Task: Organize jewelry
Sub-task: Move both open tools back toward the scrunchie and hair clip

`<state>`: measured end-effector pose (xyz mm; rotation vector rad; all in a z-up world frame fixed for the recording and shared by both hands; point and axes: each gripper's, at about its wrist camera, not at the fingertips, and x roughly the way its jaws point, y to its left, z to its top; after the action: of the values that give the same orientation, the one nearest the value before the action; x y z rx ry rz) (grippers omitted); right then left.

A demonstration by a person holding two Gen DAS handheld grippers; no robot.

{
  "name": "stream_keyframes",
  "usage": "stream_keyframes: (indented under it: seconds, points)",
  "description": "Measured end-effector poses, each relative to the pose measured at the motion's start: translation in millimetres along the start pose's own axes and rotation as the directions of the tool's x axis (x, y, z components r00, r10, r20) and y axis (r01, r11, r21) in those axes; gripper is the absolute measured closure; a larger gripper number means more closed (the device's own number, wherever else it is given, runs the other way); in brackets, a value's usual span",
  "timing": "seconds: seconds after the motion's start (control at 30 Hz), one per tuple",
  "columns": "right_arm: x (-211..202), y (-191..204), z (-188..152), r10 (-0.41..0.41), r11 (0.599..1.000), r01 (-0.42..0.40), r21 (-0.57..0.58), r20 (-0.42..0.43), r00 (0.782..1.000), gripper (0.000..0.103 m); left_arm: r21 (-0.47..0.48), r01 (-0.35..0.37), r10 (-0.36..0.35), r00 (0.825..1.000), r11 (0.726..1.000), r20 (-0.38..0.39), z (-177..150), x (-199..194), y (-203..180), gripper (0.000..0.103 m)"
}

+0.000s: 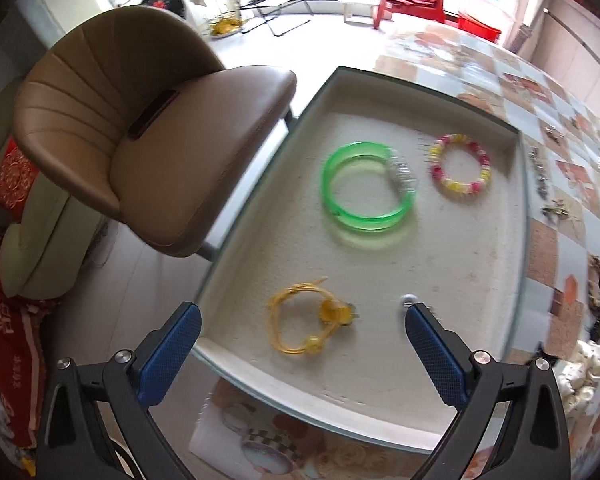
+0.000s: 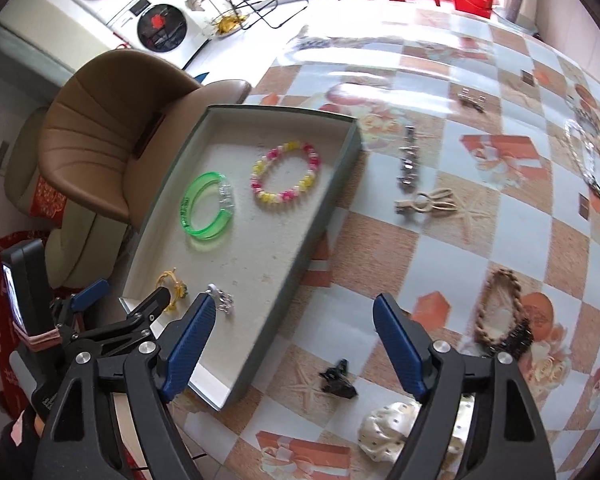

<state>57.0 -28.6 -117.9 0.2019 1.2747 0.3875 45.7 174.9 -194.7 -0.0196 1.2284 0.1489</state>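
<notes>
Up front in the left wrist view, the left gripper (image 1: 302, 322) hangs wide apart and empty over the near end of the shallow grey tray (image 1: 518, 216), which sits at the table's edge. A yellow cord bracelet (image 1: 306, 322) lies between the blue fingers (image 1: 172, 354), and a small silver piece (image 1: 408, 300) sits just beside the right finger's tip. Farther in lie a green bangle (image 1: 366, 188) and, near it, a pink-and-yellow bead bracelet (image 1: 460, 168). A tan chair (image 1: 140, 120) stands just beside the tray's left wall, off the table.

Over in the right wrist view, the right gripper (image 2: 294, 314) is likewise spread wide, holding nothing, above the checkered tablecloth (image 2: 440, 240) just right of the tray (image 2: 300, 264). A black hair claw (image 2: 338, 380) lies on the cloth between its fingers, near the tray's corner. Around it sit a cream polka-dot scrunchie (image 2: 384, 432), a braided brown hair tie (image 2: 500, 308), a beige rabbit-shaped clip (image 2: 428, 202) and a silver clip (image 2: 408, 160) beside the tray's right wall. The left gripper (image 2: 128, 292) reaches in over the tray's near end, partly hiding the yellow bracelet (image 2: 172, 284).
</notes>
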Motion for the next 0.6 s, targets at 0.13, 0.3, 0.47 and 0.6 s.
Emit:
stream_keyframes:
  seconds: [0.13,0.3,0.47,0.6]
  points:
    - [-11.2,-22.5,-4.9,-0.024,0.999,0.024,0.027,0.006,1.0,0.014,0.036,0.043,-0.043,0.999,0.998,0.009,6.1,-9.7,-15.2,0.0]
    - [-25.0,-63.4,-14.6,-0.083,0.993,0.083,0.089,0.005,0.997,0.014,0.1,0.099,-0.102,0.994,0.99,0.029,3.5,-30.1,-50.9,0.0]
    - [-32.7,-100.5,-24.4,-0.123,0.98,0.127,0.152,-0.033,0.992,0.014,0.148,0.176,-0.18,0.983,0.973,0.015,-9.3,-49.3,-89.9,0.0]
    - [-34.8,-126.0,-34.5,-0.158,0.969,0.169,0.181,-0.071,0.985,0.014,0.167,0.231,-0.231,0.973,0.958,-0.021,-27.1,-60.6,-117.1,0.0]
